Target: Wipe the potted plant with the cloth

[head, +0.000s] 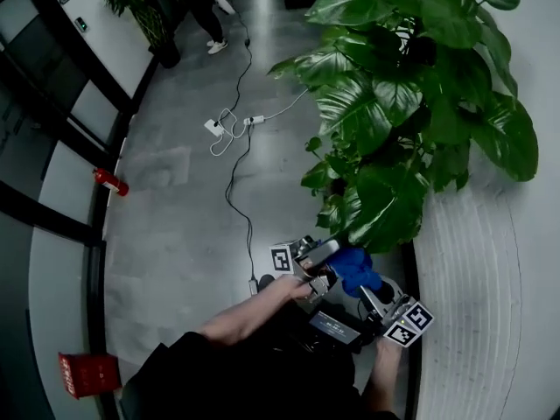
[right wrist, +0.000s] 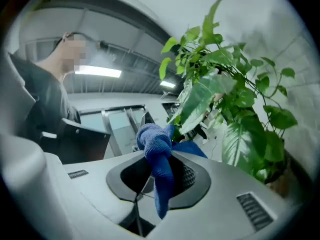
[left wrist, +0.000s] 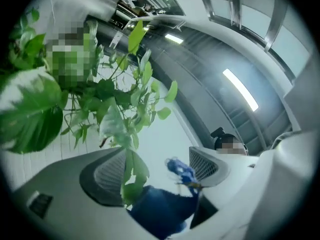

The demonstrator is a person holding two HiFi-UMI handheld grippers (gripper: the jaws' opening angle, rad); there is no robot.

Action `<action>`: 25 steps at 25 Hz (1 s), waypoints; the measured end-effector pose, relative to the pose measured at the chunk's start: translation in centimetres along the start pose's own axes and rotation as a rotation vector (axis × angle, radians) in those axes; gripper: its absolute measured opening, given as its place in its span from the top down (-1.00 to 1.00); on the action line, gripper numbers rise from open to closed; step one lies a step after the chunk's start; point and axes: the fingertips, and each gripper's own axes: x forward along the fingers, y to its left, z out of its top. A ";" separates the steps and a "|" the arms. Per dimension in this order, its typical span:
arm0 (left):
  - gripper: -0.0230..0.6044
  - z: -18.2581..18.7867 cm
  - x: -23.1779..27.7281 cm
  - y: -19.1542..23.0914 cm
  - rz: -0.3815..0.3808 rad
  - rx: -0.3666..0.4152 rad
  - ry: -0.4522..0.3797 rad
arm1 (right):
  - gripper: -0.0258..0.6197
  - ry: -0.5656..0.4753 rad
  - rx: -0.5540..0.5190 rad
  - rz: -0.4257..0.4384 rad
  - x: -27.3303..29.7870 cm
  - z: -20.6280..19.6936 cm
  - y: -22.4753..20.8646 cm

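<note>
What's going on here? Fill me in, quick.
A person is cleaning a potted plant with a handheld gripper in each hand. The right gripper is clamped on a bunched blue cloth and holds it up by the plant's lowest leaves. The left gripper has its jaws apart, with a drooping leaf hanging between them and the cloth right beside it. Whether the cloth is touching that leaf is hard to tell.

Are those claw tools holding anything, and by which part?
Right gripper pinches the blue cloth by a bunched fold; left gripper is open, a leaf between its jaws.
</note>
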 end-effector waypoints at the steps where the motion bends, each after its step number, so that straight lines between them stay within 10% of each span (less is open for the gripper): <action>1: -0.35 2.1 -1.3 -1.3 0.009 0.021 -0.013 | 0.63 -0.044 0.069 -0.002 2.3 0.1 0.4; 13: -0.35 24.9 -17.4 -10.0 0.257 0.310 -0.073 | 0.63 -0.119 0.443 0.140 31.5 -2.7 4.4; 25: -0.35 33.4 -24.4 -12.7 0.315 0.378 -0.105 | 0.63 -0.007 0.459 0.164 45.4 -4.6 5.5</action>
